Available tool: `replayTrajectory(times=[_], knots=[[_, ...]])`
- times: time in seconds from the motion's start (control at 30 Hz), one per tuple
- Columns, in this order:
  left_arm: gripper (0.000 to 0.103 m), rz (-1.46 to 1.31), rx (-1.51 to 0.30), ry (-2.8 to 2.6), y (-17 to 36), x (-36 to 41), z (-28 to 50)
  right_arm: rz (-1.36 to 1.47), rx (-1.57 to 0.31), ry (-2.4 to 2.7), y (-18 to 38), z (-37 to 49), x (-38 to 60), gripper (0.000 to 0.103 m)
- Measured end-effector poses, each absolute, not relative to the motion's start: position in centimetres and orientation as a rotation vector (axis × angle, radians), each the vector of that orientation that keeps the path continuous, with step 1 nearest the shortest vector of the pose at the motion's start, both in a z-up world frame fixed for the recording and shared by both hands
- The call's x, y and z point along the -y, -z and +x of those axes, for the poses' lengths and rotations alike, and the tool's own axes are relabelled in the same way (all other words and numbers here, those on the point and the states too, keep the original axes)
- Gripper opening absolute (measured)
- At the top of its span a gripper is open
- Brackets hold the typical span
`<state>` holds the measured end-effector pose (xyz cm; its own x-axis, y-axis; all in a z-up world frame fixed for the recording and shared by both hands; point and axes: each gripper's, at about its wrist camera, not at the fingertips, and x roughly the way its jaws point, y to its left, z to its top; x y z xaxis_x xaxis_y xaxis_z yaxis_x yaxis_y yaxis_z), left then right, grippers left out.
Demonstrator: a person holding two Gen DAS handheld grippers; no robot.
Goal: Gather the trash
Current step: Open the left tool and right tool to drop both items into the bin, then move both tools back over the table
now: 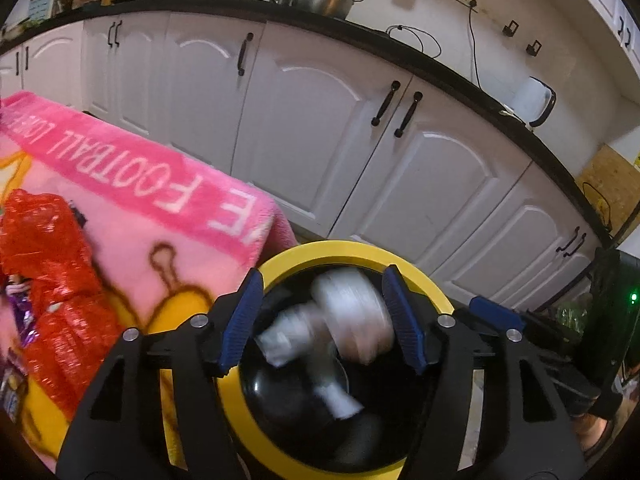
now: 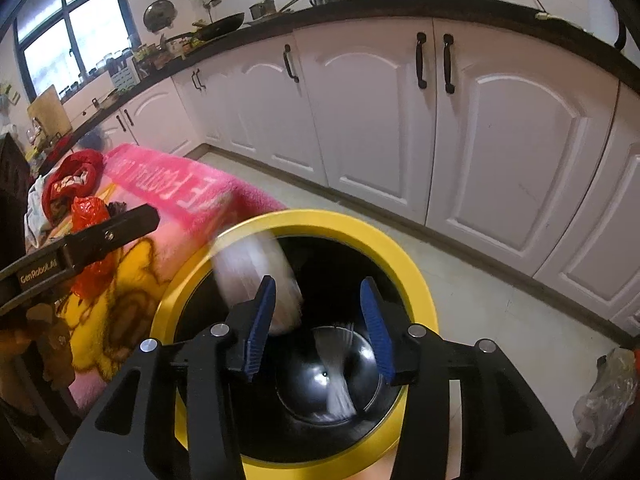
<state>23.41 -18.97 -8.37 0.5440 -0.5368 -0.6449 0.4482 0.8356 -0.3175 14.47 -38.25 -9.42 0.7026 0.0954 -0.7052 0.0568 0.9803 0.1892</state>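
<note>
A round bin with a yellow rim (image 1: 332, 250) and a black inside stands beside a table under a pink blanket (image 1: 132, 248). My left gripper (image 1: 322, 320) hangs open over the bin's mouth. A blurred white wad of trash (image 1: 352, 316) is in the air between its blue pads, free of them. In the right wrist view my right gripper (image 2: 318, 324) is open over the same bin (image 2: 320, 220), and the white wad (image 2: 256, 268) is a blur at the bin's left rim. Red crinkly wrappers (image 1: 52, 264) lie on the blanket.
White kitchen cabinets (image 1: 320, 152) under a black counter run behind the bin. More red trash (image 2: 72, 184) lies at the blanket's far end. A clear plastic bag (image 2: 608, 396) sits on the floor at the right. The left gripper's black body (image 2: 80, 240) reaches in from the left.
</note>
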Motion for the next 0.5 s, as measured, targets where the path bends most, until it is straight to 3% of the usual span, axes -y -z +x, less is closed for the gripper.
replayTrajectory(times=[0.17,0.33,0.4,0.5], knots=[[0.071,-0.107,-0.777,0.567,7.6,17.8,22.4,0.186,-0.746,-0.011,8.0,14.1,38.2,0.048],[0.078,-0.102,-0.728,0.53,6.5,16.2,21.0,0.153,-0.696,-0.02,6.1,13.5,37.3,0.054],[0.09,-0.094,-0.7,0.5,5.8,15.3,20.4,0.139,-0.682,-0.023,5.5,13.4,36.9,0.055],[0.091,-0.084,-0.673,0.473,5.0,14.4,19.8,0.117,-0.665,-0.034,4.8,13.1,36.1,0.058]])
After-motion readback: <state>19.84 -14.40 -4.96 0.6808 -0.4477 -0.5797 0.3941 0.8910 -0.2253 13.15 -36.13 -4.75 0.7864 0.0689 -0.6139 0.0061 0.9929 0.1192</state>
